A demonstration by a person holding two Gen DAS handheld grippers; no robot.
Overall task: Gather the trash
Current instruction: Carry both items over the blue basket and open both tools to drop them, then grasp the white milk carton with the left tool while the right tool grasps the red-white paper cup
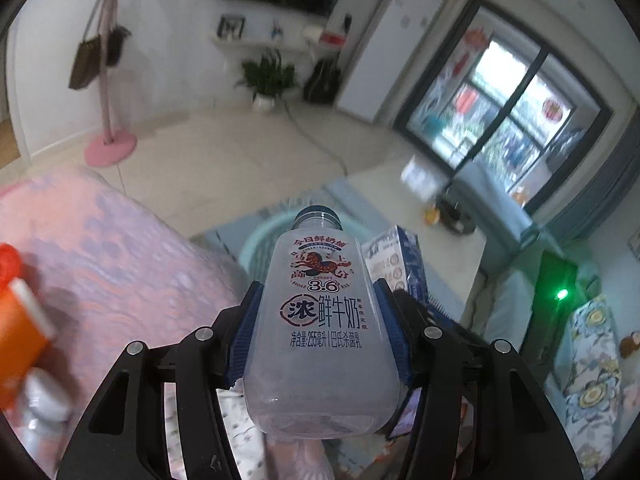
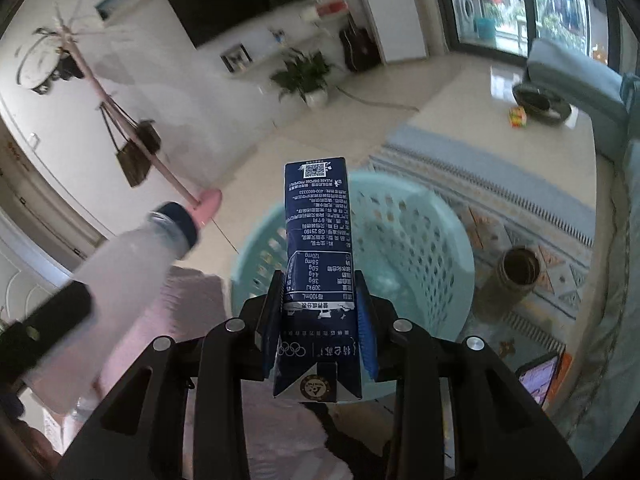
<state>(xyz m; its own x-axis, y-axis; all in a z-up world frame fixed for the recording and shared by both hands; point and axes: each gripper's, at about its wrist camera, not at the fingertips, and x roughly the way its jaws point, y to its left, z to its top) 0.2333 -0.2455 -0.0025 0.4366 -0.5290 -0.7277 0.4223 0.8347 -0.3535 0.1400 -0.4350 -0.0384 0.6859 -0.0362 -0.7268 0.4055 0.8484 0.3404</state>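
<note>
My left gripper (image 1: 320,312) is shut on a clear plastic milk bottle (image 1: 320,320) with a blue cap, held in the air with its cap pointing forward. It also shows at the left of the right wrist view (image 2: 132,264). My right gripper (image 2: 318,292) is shut on a dark blue milk carton (image 2: 316,248), held above a light teal perforated basket (image 2: 420,240). The carton shows just right of the bottle in the left wrist view (image 1: 400,260), and the basket's rim (image 1: 260,240) lies behind the bottle.
A pink patterned cover (image 1: 100,240) lies at the left with an orange carton (image 1: 20,320) on it. A round brown tin (image 2: 516,272) stands on the blue rug (image 2: 500,184) right of the basket. A pink coat stand (image 1: 110,144), a plant (image 2: 308,76) and a grey sofa (image 2: 572,76) stand farther off.
</note>
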